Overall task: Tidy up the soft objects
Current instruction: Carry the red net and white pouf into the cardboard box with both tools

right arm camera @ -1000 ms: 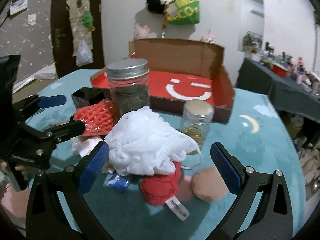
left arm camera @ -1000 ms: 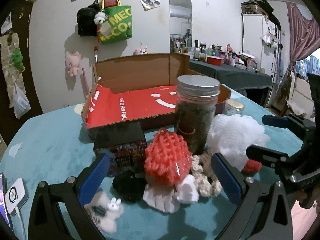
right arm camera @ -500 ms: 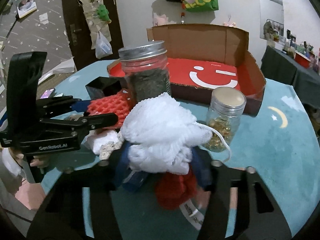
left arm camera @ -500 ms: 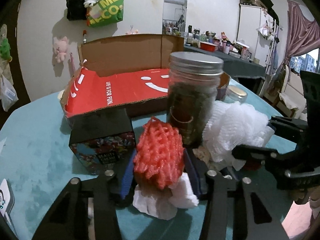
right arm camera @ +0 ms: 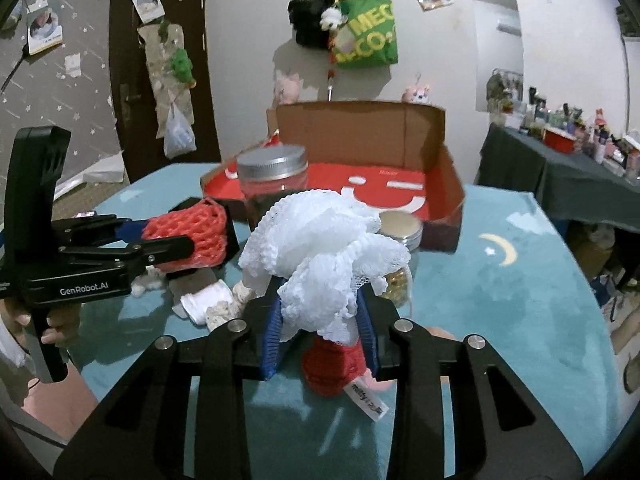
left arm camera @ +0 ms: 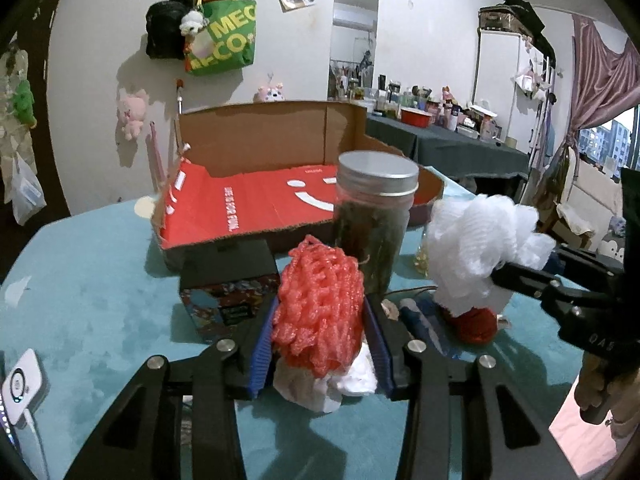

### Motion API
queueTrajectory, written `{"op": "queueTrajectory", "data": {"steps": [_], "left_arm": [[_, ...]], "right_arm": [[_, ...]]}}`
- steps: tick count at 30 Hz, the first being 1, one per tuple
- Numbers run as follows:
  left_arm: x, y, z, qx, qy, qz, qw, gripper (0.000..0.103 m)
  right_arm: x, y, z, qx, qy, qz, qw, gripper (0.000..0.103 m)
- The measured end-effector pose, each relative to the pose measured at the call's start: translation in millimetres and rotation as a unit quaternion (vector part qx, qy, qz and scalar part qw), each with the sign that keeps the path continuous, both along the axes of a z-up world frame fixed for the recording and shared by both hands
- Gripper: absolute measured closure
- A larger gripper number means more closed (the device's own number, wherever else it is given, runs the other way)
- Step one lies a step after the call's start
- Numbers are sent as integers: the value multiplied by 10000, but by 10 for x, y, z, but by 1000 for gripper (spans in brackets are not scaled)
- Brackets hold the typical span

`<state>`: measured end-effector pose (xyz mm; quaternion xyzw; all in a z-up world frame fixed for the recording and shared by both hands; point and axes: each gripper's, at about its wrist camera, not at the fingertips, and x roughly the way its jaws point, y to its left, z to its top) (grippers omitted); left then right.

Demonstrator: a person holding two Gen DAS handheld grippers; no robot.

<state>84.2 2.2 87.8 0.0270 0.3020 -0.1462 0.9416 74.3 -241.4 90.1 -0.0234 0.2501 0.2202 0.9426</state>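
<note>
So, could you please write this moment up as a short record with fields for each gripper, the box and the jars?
left gripper: shut on red foam mesh sleeve
right gripper: shut on white mesh bath pouf
open cardboard box with red lining: behind the pile, nothing visible inside
tall glass jar with silver lid: upright, in front of the box
small glass jar with gold lid: upright, behind the pouf
red knitted item: on the teal table cover

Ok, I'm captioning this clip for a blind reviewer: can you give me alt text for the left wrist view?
The left gripper is shut on a red foam net above a teal table, with a white cloth beneath it. To the right, the right gripper holds a white mesh bath pouf; behind stand a metal-lidded jar and an open cardboard box.
</note>
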Motion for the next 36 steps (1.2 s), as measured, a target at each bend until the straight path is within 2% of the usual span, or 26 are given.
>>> {"op": "queueTrajectory", "data": {"steps": [9, 19, 23, 29, 36], "left_arm": [[-91, 89, 224, -48, -214, 127, 9997, 58], [44, 144, 681, 261, -708, 54, 9971, 58], [258, 197, 876, 297, -769, -27, 9966, 58], [719, 176, 1058, 452, -672, -204, 9965, 58], [1399, 24, 1050, 654, -333, -375, 9966, 58]], "right_arm": [[-63, -101, 178, 200, -216, -128, 9995, 72], [123, -143, 650, 115, -683, -46, 9976, 72], [375, -116, 901, -29, -836, 37, 9965, 72], [896, -45, 1139, -201, -742, 201, 9968, 72], [1768, 195, 1113, -580, -251, 366, 9973, 71]]}}
